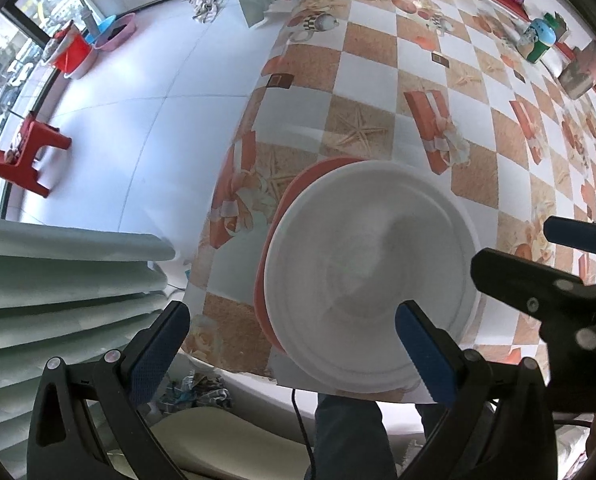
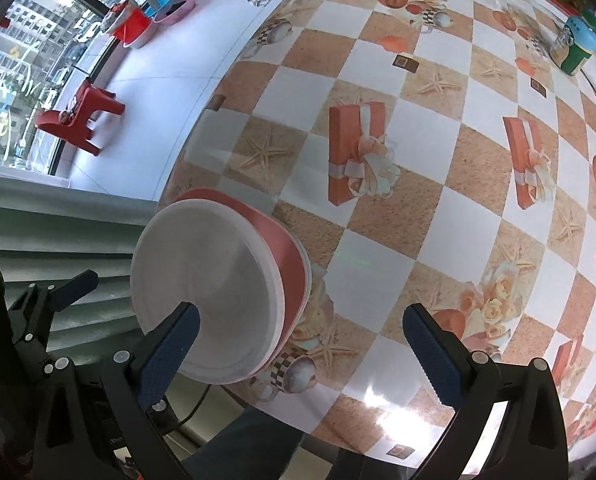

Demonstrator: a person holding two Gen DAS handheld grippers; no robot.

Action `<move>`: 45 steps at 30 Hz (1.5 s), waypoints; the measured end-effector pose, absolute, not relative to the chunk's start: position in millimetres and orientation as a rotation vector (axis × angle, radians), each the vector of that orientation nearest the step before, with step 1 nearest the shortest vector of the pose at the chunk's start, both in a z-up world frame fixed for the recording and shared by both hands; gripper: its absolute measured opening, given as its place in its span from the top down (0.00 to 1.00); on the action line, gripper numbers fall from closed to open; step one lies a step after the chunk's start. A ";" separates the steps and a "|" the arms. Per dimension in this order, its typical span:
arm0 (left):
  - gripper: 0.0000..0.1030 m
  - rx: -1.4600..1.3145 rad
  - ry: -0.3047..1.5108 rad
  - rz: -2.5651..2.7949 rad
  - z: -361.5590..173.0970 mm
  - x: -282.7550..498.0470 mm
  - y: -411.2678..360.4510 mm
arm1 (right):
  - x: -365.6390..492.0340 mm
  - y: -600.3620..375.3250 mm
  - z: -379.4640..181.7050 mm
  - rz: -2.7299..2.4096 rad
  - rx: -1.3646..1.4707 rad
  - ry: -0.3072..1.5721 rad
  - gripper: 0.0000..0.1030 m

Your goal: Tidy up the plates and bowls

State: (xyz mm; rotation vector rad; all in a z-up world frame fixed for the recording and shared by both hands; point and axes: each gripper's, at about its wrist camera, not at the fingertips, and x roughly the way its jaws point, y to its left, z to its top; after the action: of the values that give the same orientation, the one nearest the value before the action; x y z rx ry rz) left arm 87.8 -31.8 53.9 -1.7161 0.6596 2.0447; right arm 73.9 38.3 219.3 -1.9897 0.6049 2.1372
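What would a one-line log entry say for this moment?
left gripper: open, empty | right gripper: open, empty | white bowl nested in red bowl, near table edge

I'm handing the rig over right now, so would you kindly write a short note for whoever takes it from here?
Left gripper: open, holding nothing, over the near table edge by the stack.
Right gripper: open, holding nothing, just right of the stack.
Dishes: a white plate sits on top of a red bowl, nested, near the table's near-left edge.
Done: these pieces appear stacked together.
Left: no other plates or bowls show on the table in either view; check the stack sits steady, as it is close to the edge.
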 end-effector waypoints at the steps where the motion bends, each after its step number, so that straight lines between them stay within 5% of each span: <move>1: 0.00 -1.714 0.666 2.048 54.0 88.0 -31.7 | 73.3 37.3 218.7 2.137 -1.994 0.599 0.01; 45: 0.00 -1.746 0.716 2.025 44.5 86.6 -21.1 | 72.3 32.6 200.3 2.092 -2.064 0.618 0.01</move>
State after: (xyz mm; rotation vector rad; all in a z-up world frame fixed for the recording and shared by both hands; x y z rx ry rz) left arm 86.6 -21.1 44.5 -1.7456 0.7156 2.0252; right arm 72.3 32.6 200.3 -2.0635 0.6181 2.0921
